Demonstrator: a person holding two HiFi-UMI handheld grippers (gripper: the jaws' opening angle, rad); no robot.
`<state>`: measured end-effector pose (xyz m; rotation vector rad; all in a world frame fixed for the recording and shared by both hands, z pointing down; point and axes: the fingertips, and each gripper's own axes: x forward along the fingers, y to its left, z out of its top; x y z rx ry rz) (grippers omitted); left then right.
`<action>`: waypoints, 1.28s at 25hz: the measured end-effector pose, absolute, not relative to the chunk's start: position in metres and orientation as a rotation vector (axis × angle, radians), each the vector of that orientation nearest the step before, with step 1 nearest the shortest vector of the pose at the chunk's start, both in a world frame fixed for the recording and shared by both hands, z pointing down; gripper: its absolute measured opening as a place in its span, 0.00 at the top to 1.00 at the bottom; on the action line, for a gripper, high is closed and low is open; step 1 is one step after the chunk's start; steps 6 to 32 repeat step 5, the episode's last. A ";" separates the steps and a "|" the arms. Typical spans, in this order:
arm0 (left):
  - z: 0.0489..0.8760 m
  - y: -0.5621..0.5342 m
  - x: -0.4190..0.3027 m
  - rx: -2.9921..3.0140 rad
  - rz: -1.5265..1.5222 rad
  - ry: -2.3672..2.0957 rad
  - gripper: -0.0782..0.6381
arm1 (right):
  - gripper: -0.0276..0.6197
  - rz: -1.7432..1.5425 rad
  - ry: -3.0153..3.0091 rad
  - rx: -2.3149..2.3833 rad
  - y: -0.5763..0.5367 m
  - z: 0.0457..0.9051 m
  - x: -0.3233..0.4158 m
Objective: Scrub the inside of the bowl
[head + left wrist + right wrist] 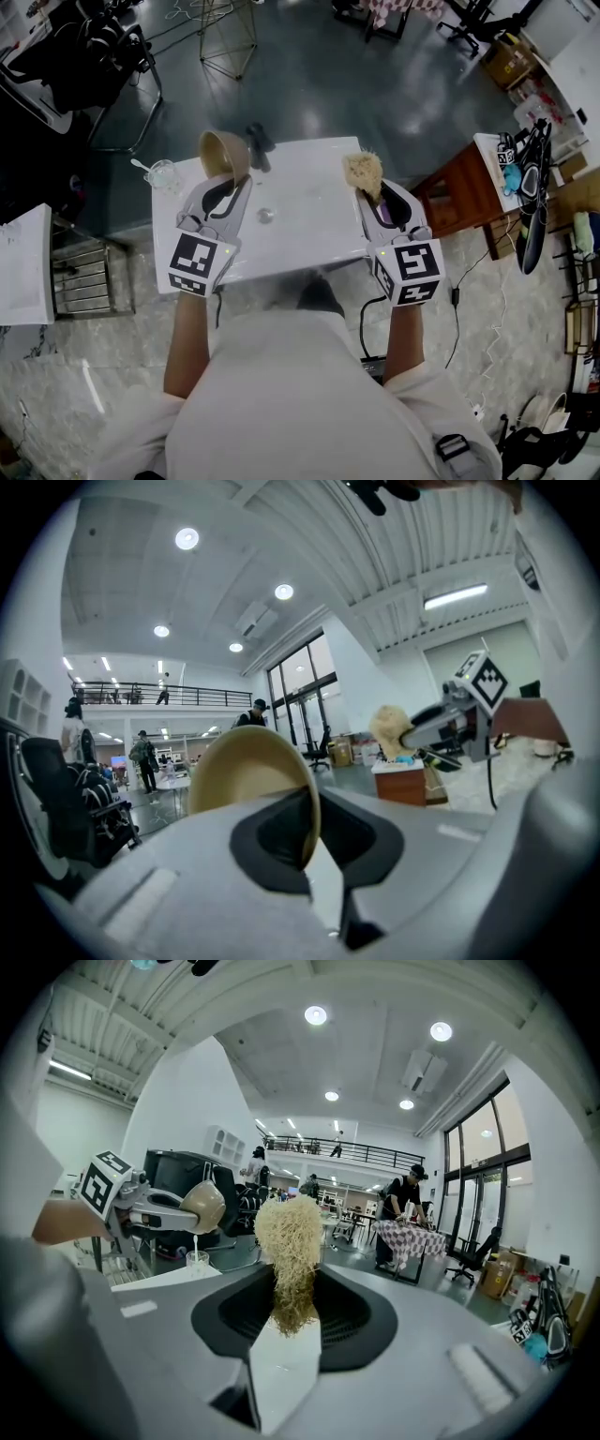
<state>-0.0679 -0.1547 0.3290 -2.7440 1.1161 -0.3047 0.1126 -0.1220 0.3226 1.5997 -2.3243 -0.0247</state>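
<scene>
Left tongs [230, 181] pinch the bowl [223, 153] by its rim, tilted in the air over the table's [300, 220] far left corner. Right tongs [373, 193] squeeze a fibre scrubber [363, 172], well apart from it. Scrub hard and that thin rim grip likely twists loose, dropping the bowl.

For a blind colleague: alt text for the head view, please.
Above a white table, the left gripper grips a tan round bowl by its rim, tipped sideways; the right gripper holds a pale fibrous scrubber clear of it.
</scene>
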 end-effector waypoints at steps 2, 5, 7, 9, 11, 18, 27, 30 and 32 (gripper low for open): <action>0.333 -0.155 -0.067 -2.746 -0.315 1.110 0.87 | 0.76 -0.022 -2.324 1.597 -0.124 0.325 0.112; 0.338 -0.158 -0.067 -2.744 -0.333 1.102 0.87 | 0.76 -0.015 -2.323 1.596 -0.128 0.329 0.112; 0.338 -0.158 -0.067 -2.744 -0.333 1.102 0.87 | 0.76 -0.015 -2.323 1.596 -0.128 0.329 0.112; 0.338 -0.158 -0.067 -2.744 -0.333 1.102 0.87 | 0.76 -0.015 -2.323 1.596 -0.128 0.329 0.112; 0.338 -0.158 -0.067 -2.744 -0.333 1.102 0.87 | 0.76 -0.015 -2.323 1.596 -0.128 0.329 0.112; 0.338 -0.158 -0.067 -2.744 -0.333 1.102 0.87 | 0.76 -0.015 -2.323 1.596 -0.128 0.329 0.112; 0.338 -0.158 -0.067 -2.744 -0.333 1.102 0.87 | 0.76 -0.015 -2.323 1.596 -0.128 0.329 0.112; 0.338 -0.158 -0.067 -2.744 -0.333 1.102 0.87 | 0.76 -0.015 -2.323 1.596 -0.128 0.329 0.112; 0.338 -0.158 -0.067 -2.744 -0.333 1.102 0.87 | 0.76 -0.015 -2.323 1.596 -0.128 0.329 0.112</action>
